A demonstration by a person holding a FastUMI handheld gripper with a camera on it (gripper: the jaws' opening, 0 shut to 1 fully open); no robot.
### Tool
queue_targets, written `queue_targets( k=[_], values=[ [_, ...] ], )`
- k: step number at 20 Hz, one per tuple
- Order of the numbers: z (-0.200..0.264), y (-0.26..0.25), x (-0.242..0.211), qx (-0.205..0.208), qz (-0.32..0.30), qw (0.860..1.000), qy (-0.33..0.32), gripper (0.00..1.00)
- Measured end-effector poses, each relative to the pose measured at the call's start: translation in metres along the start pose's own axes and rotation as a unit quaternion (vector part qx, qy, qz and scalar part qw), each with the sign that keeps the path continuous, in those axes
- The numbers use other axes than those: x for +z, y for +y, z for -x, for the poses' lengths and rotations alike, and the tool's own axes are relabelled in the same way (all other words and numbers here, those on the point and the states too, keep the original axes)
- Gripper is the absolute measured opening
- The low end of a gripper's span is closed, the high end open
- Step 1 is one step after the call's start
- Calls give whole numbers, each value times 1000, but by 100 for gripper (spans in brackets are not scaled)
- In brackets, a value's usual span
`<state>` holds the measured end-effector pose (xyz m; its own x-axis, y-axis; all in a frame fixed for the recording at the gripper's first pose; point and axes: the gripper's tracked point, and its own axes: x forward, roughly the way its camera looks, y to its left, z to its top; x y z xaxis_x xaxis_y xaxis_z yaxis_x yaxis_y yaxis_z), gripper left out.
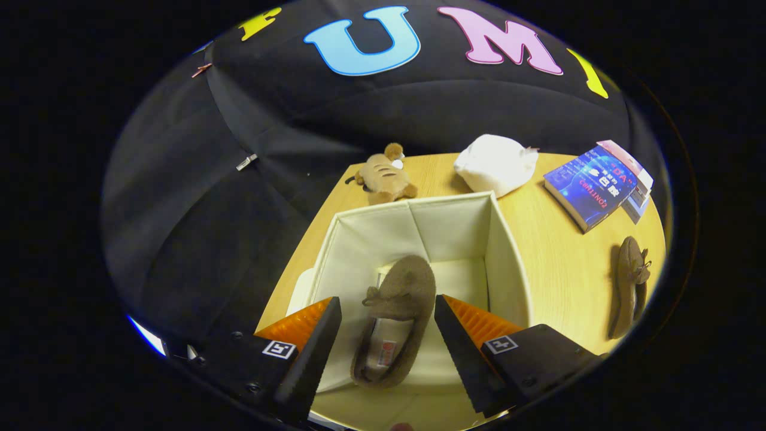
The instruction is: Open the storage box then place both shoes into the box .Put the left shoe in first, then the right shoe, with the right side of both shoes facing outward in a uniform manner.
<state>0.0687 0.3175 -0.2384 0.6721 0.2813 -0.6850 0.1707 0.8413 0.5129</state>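
The open white storage box [508,251] stands on the wooden table, just ahead of and below my fingers. One brown moccasin shoe [401,299] lies inside it, toe pointing away, its opening and insole facing up. My gripper [388,299] hovers over the box with a finger on each side of this shoe. The fingers stand open, with a gap showing between the left finger and the shoe. The second brown shoe [628,287] lies on its side on the table to the right of the box.
Beyond the box on the wooden table [562,263] lie a brown plush toy [383,176], a white soft bundle [494,163] and a stack of books [592,182]. A white flat piece [297,299], maybe the lid, shows by the box's left wall.
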Motion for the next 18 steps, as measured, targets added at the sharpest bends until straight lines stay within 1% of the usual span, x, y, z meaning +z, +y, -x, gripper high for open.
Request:
queue_targets(
  k=[4, 9, 11, 14, 18],
  values=[
    [37, -21, 31, 10, 28, 999, -40, 98],
    [90, -85, 50, -7, 74, 995, -72, 98],
    [111, -122, 54, -28, 78, 993, -83, 98],
    [143, -185, 59, -72, 81, 990, -94, 98],
    [170, -274, 51, -129, 88, 983, -95, 98]
  ],
)
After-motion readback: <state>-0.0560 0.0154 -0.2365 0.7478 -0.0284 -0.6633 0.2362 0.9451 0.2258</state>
